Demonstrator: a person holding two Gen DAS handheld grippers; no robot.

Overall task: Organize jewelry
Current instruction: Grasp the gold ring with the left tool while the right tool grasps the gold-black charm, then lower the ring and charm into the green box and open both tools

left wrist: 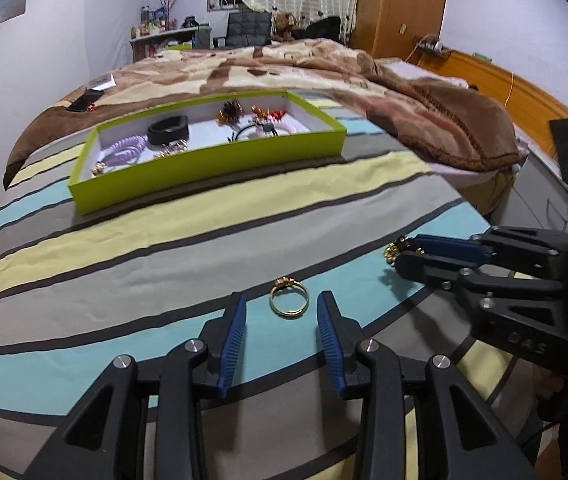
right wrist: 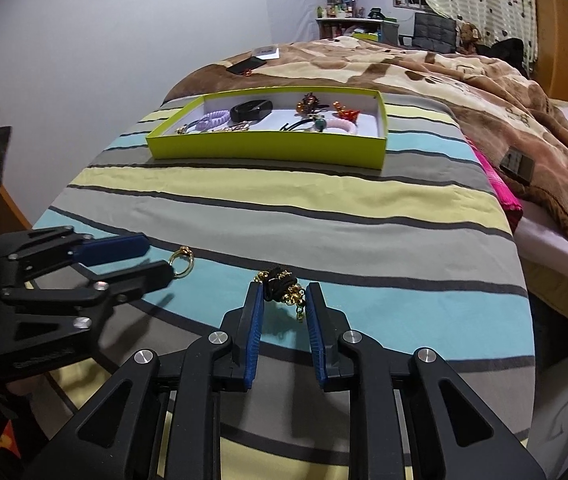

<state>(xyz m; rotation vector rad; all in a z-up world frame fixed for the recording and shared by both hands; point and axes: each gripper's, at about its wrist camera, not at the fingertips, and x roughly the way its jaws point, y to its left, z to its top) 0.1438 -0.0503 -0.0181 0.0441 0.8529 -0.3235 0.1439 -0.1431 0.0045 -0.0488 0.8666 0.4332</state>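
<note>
A gold ring (left wrist: 288, 299) lies on the striped bedsheet between the open fingers of my left gripper (left wrist: 281, 305); the pads do not touch it. It also shows in the right wrist view (right wrist: 181, 263). A black and gold beaded ornament (right wrist: 282, 283) sits between the tips of my right gripper (right wrist: 282, 294), whose jaws stand open a little wider than it. In the left wrist view the right gripper (left wrist: 402, 251) reaches in from the right with the ornament (left wrist: 395, 249) at its tips. A green box (left wrist: 211, 168) with several jewelry pieces stands farther back.
A brown blanket (left wrist: 424, 96) is bunched at the back right of the bed. A phone (left wrist: 83, 101) and a white card (left wrist: 103, 80) lie behind the box. The bed edge drops off at the right (right wrist: 524, 280).
</note>
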